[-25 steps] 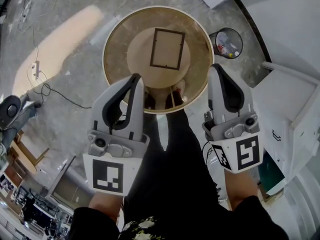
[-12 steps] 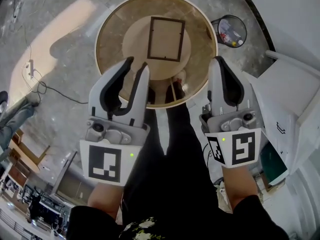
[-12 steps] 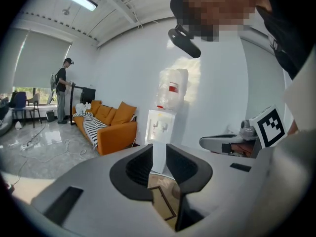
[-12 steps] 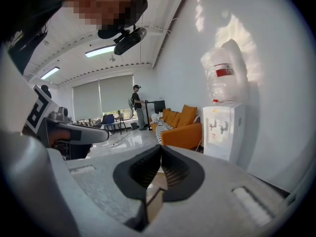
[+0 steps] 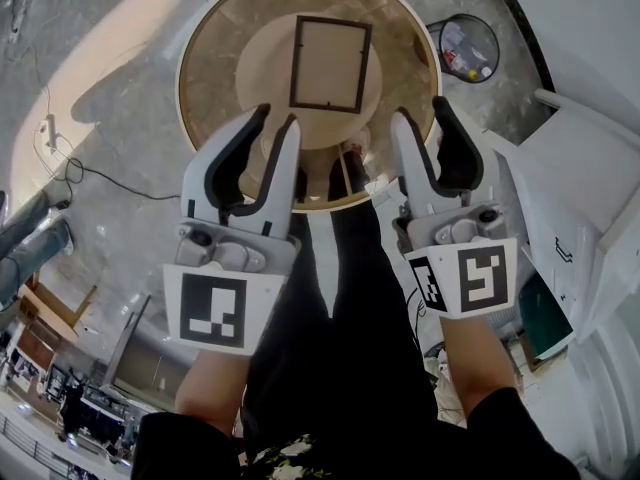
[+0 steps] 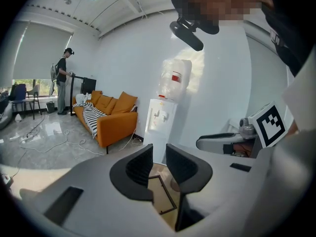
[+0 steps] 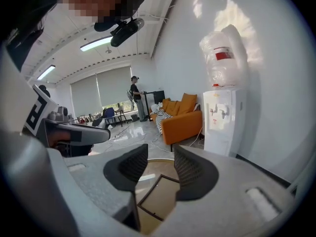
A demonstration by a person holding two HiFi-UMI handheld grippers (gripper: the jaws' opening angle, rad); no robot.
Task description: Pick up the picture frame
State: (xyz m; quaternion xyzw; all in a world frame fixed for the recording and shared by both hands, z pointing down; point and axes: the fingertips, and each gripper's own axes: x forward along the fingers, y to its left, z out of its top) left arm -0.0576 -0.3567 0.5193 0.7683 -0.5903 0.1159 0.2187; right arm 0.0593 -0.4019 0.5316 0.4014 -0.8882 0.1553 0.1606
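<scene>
while picture frame point(image 5: 330, 64) lies flat | left gripper point(image 5: 277, 118), right gripper point(image 5: 420, 111): fingers just opened, empty

Office lounge: orange sofa point(image 6: 112, 118), water dispenser point(image 6: 167, 113).

Round glass-topped table point(image 5: 203, 63) with pale rim stands on grey marbled floor point(image 5: 120, 108), dark picture frame point(image 5: 330, 65) lying flat near its middle, round bin point(image 5: 468, 48) on floor just beside table, black cable point(image 5: 118, 179) trailing nearby
</scene>
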